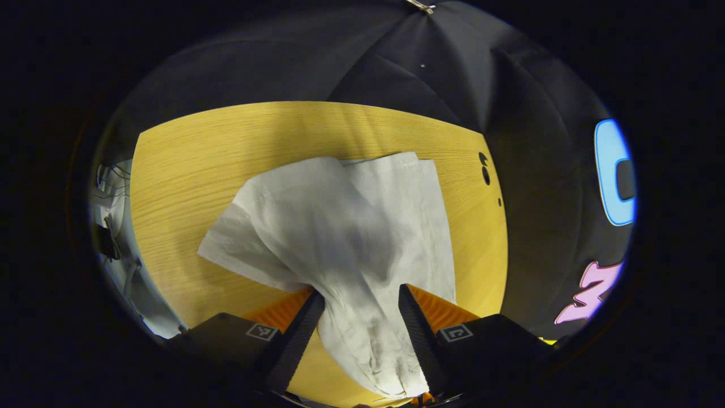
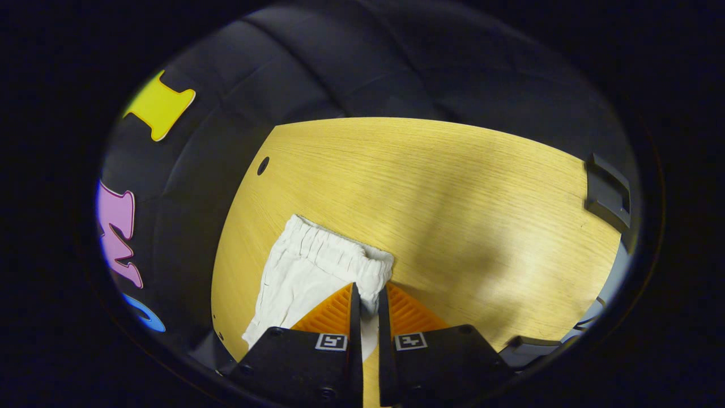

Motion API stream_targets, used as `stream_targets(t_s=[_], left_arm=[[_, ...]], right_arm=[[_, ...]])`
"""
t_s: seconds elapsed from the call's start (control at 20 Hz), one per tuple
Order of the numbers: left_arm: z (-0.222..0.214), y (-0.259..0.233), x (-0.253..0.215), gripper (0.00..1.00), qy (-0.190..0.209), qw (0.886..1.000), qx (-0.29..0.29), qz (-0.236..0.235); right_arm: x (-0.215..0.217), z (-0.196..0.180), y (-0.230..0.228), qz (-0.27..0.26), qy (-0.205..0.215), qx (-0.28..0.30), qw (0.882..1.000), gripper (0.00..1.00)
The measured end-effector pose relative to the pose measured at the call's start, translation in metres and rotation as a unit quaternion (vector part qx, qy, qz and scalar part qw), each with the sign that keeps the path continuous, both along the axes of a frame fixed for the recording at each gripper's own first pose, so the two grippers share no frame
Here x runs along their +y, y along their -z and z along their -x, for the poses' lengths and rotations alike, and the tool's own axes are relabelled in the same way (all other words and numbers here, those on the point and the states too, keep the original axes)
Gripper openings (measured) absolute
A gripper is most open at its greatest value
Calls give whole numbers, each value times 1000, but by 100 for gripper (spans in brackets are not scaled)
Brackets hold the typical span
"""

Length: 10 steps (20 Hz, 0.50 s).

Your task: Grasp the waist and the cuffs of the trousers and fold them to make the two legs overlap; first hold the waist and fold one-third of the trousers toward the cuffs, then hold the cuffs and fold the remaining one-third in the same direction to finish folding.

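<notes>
White trousers (image 1: 340,215) lie across the wooden table (image 1: 187,170), and one end rises off it in a gathered bunch. That bunch runs between the fingers of my left gripper (image 1: 359,297), which press on it from both sides with a wide gap. In the right gripper view the elastic waistband (image 2: 328,252) rests on the table (image 2: 453,187). My right gripper (image 2: 367,294) is shut on the waistband's near corner, with its fingers almost touching. The cloth under both grippers is hidden.
Black cloth walls stand close behind the table on both sides. A dark bracket (image 2: 608,192) sits at the table's right edge. Small holes (image 1: 485,170) mark the tabletop near the wall. Cables and white gear (image 1: 110,192) hang beyond the left edge.
</notes>
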<state>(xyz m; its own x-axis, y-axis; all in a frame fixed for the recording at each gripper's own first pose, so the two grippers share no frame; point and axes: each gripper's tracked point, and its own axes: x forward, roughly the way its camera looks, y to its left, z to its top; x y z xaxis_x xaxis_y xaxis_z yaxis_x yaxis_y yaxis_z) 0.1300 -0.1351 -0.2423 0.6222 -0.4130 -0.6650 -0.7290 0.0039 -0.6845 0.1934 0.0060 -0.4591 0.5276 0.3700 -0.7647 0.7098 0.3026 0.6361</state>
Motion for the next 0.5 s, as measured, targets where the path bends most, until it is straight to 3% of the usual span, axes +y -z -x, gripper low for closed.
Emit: stream_targets(t_s=[0.05, 0.2, 0.35, 0.4, 0.5], left_arm=[[0, 5, -2, 81, 11, 1000, 24, -11], [-3, 13, 1, 48, -3, 997, 73, -20], [3, 10, 10, 35, -43, 997, 70, 0], [-5, 6, 9, 17, -59, 996, 62, 5], [-12, 4, 7, 7, -70, 996, 44, 17]], right_arm=[[0, 0, 0, -1, 0, 0, 1000, 16], [1, 0, -1, 1, -5, -2, 1000, 16], [3, 1, -3, -1, 9, -7, 1000, 16], [1, 2, -6, 3, 19, -17, 1000, 16], [-4, 2, -18, 19, 29, -46, 998, 16]])
